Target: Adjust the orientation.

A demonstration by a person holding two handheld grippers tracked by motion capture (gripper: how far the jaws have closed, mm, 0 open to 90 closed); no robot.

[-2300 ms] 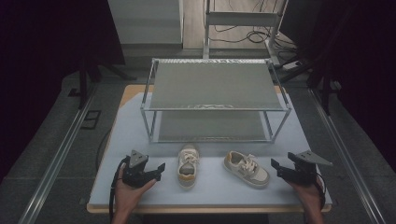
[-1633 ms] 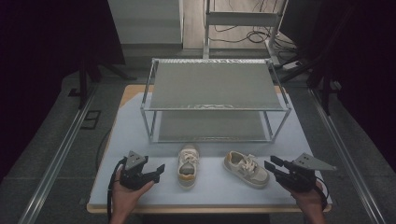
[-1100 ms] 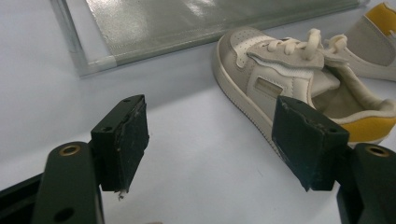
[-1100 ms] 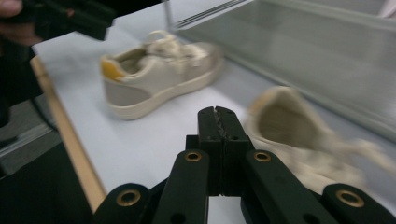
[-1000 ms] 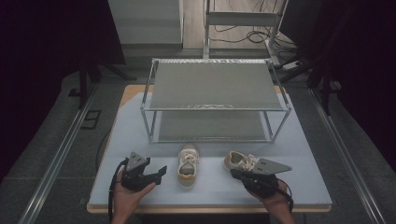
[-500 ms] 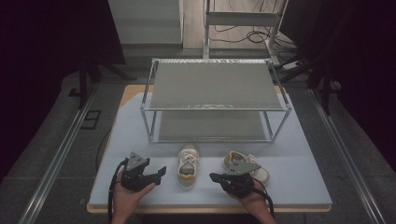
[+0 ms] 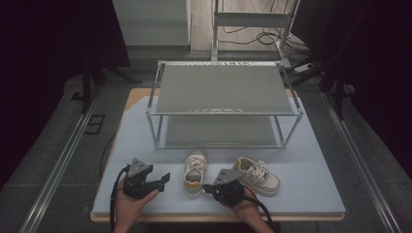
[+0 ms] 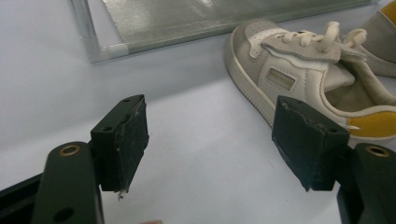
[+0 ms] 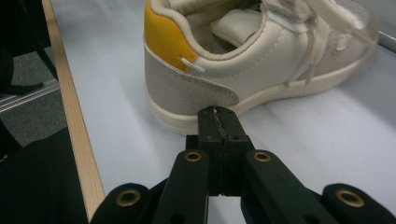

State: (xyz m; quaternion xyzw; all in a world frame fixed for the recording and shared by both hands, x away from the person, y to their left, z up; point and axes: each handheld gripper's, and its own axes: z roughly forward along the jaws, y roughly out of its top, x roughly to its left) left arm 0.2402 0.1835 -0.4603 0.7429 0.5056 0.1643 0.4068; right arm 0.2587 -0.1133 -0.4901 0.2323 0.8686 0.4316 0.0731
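At the counter's (image 7: 311,194) near edge, the right hand-held gripper (image 9: 217,119), jaws closed and empty, points at a shoe's (image 9: 243,65) heel; the left hand-held gripper (image 8: 219,140) rests open. Farther back stands a wire shelf (image 7: 223,90).

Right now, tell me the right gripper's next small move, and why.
Probably open the jaws. The right gripper is shut, its tips just short of the heel of the left-hand shoe, and it cannot take the heel while closed. The left gripper is open beside that shoe.
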